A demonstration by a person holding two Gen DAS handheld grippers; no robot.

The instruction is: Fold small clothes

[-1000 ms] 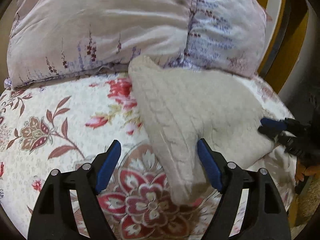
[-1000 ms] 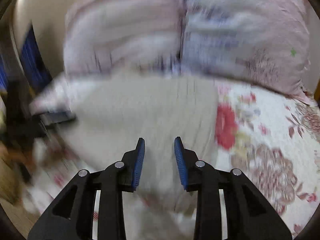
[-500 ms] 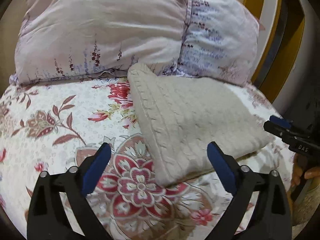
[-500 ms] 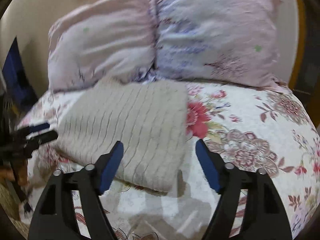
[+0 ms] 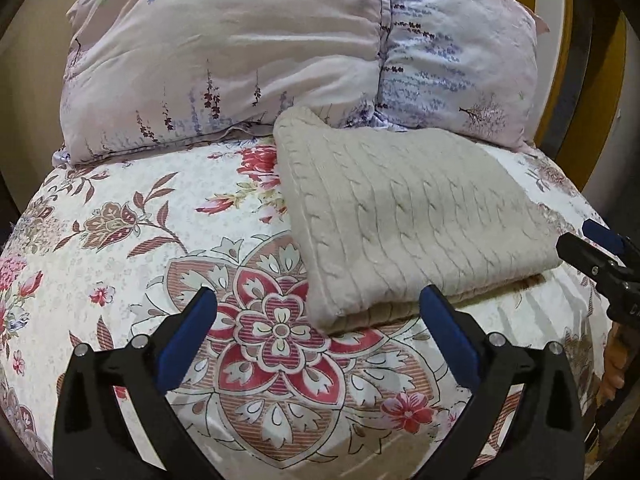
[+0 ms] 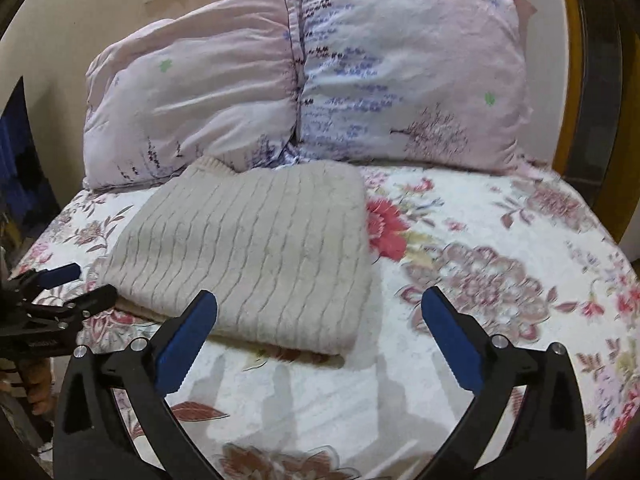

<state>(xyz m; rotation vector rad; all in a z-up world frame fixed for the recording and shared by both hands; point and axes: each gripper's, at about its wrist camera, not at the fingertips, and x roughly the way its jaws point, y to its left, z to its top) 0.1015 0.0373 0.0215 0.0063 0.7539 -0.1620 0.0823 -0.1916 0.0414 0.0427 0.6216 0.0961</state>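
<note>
Showing no legible writing: folded sweater.

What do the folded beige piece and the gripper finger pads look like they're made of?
Folded beige garment: a thick cable knit, likely wool or acrylic, matte and slightly fuzzy; twisted rope ribs run across it and the folded edge looks bulky. Left gripper pads: blue with a fine ridged face, probably rubber or soft plastic, set on black, faintly glossy hard plastic fingers with metal screws. Right gripper looks the same.

The folded sweater at centre frame is beige with a cable-knit pattern. The bedsheet is white with red and pink flowers and brown leaves. Along the top, the pillows are pale lilac with purple sprigs.
</note>
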